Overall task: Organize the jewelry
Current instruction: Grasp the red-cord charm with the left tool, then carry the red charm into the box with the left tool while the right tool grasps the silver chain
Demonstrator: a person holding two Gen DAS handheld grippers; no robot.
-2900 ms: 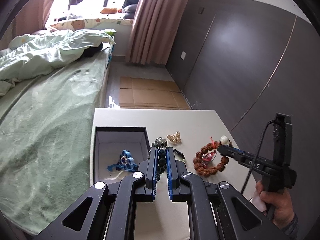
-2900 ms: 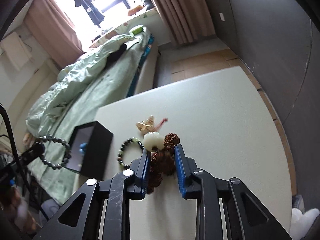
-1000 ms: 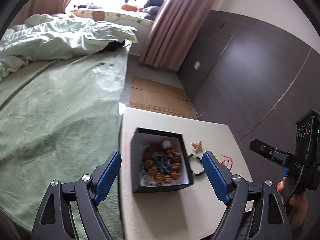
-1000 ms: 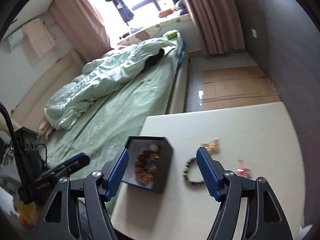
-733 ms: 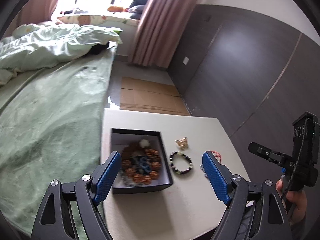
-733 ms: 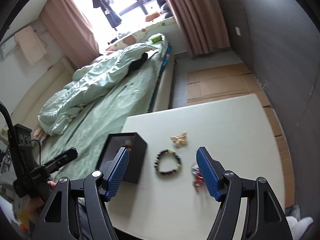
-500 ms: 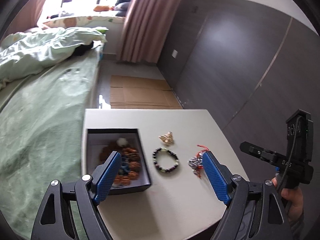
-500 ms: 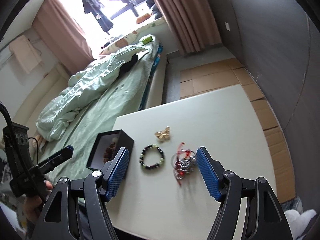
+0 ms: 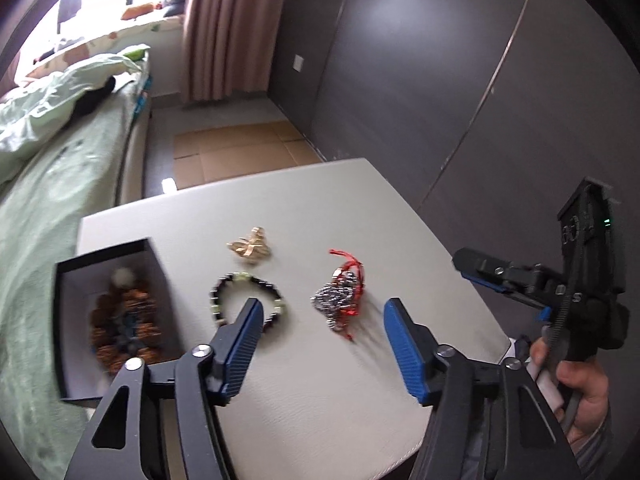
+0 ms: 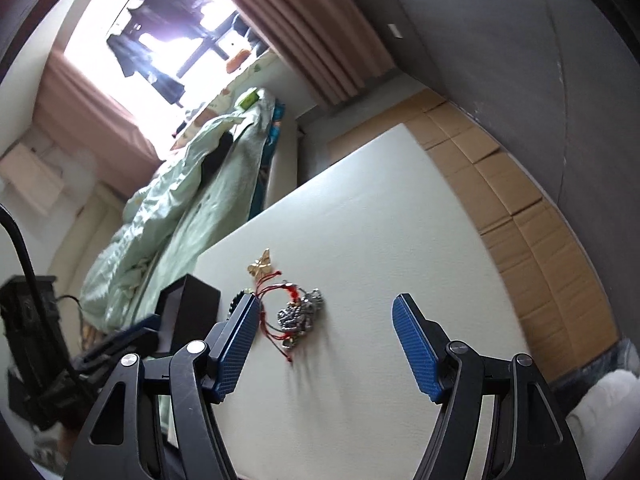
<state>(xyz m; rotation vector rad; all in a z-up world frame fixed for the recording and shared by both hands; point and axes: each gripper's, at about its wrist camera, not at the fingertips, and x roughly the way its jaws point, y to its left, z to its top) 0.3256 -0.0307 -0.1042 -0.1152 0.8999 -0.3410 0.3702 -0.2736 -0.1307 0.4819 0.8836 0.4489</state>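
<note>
Left tool (image 9: 322, 312): jaws spread, have just been narrowing; nothing pinched, only bare worktop (image 9: 320, 380) and the charm bundle's near edge show between the pads.
Right tool (image 10: 324, 320): jaws spread wide, empty, hovering above the worktop.
Charm bundle (image 9: 340, 300): silver charms on red cord, lying loose on the worktop, between the pads in both views but nearer the left pad in the right wrist view.
Beaded bracelet (image 9: 248, 300): flat on the worktop just right of the box, partly behind the left tool's left pad.
Gold butterfly piece (image 9: 250, 246): beyond the bracelet, apart from it.
Black box (image 9: 112, 304): at the worktop's left edge, already holding brown beads and a blue item.
Handling, judged: bundle is light, limp, tangle-prone; cords may trail or snag. Pinch the dense metal cluster, not a cord loop.
</note>
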